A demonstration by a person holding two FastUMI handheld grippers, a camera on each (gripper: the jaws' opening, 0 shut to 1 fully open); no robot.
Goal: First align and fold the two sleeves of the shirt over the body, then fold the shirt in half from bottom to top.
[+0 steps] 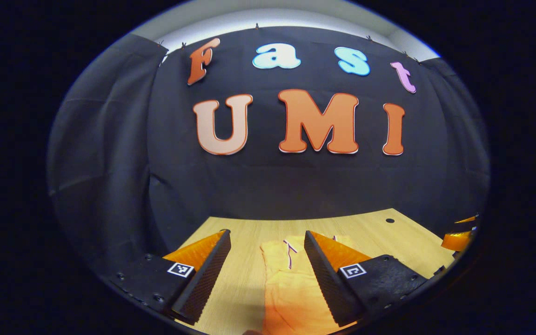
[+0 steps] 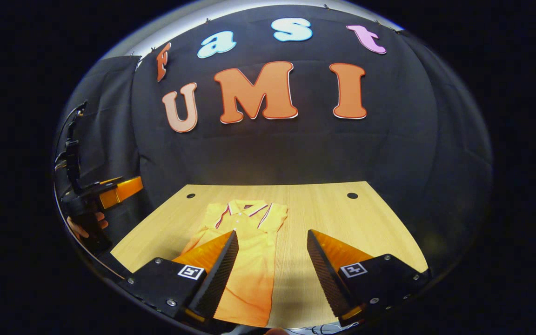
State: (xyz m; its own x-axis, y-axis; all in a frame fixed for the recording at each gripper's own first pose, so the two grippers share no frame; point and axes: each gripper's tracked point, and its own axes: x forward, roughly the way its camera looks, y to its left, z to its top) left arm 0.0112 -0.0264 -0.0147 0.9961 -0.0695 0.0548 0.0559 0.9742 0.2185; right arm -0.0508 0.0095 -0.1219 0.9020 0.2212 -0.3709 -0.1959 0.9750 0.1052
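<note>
Both the left gripper [image 1: 266,260] and right gripper [image 2: 272,260] have wedge-shaped jaws with ribbed inner faces, mounted on black screw-studded blocks, each carrying a small square black-and-white marker.

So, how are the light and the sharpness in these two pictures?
Right gripper view: sharp; the polo shirt and wooden table are evenly lit, with fisheye bending at the edges. Left gripper view: the shirt looks softer, with shade at its near end.

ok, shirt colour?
Yellow-orange shirt, collar trimmed in dark and white stripes; clearest in the right gripper view.
</note>
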